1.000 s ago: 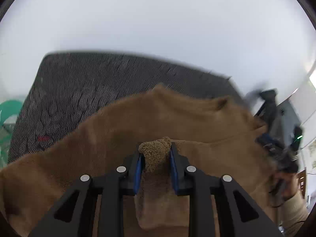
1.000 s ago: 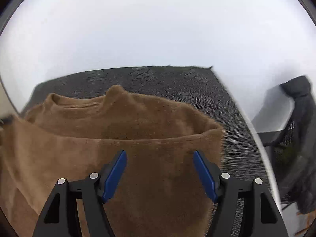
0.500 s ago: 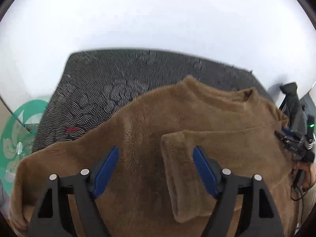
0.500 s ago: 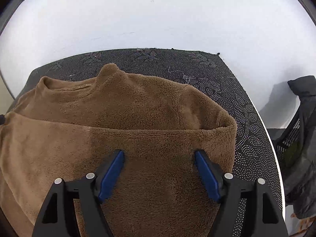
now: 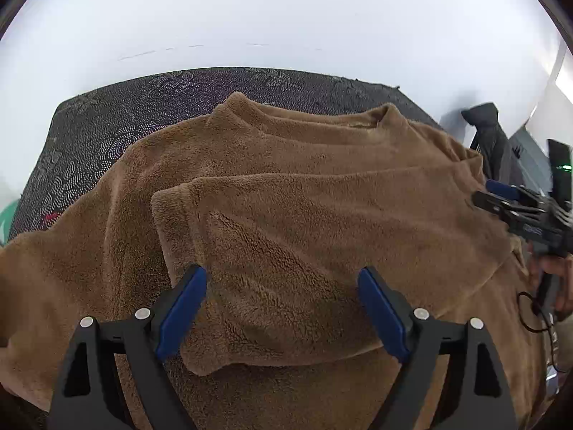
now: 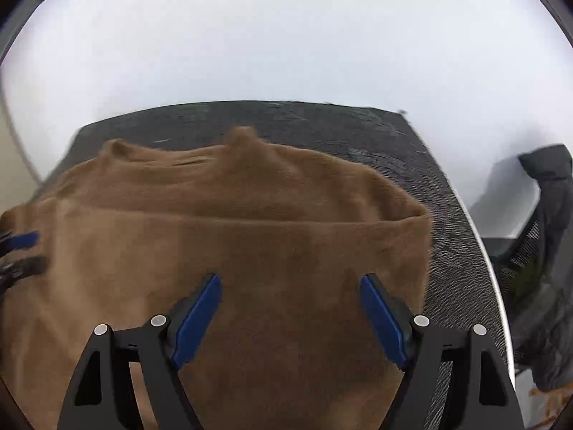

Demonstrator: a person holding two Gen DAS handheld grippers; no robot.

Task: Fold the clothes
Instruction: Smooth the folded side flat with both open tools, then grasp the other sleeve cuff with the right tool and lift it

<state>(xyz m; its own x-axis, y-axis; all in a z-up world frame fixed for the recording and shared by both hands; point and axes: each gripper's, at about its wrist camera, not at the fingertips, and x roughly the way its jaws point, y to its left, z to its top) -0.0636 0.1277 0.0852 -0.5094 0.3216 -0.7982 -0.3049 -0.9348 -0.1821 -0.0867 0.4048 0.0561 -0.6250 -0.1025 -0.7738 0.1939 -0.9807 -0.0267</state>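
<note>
Hovering over brown fleece sweater (image 5: 304, 222) on dark patterned bench (image 5: 107, 125): left tongs (image 5: 283, 308) just opened wide, empty; right tongs (image 6: 290, 308) opening too, gripping nothing.

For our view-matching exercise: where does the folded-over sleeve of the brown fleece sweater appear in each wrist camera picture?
Left wrist: the sleeve lies across the middle, its cuff end left of centre.
Right wrist: the sleeve spans the middle, its fold at the right edge.
Shared landmark: the sweater's collar, beyond the sleeve in both.

Brown fleece sweater (image 5: 286, 193) lies flat, sleeve folded across its body
</note>
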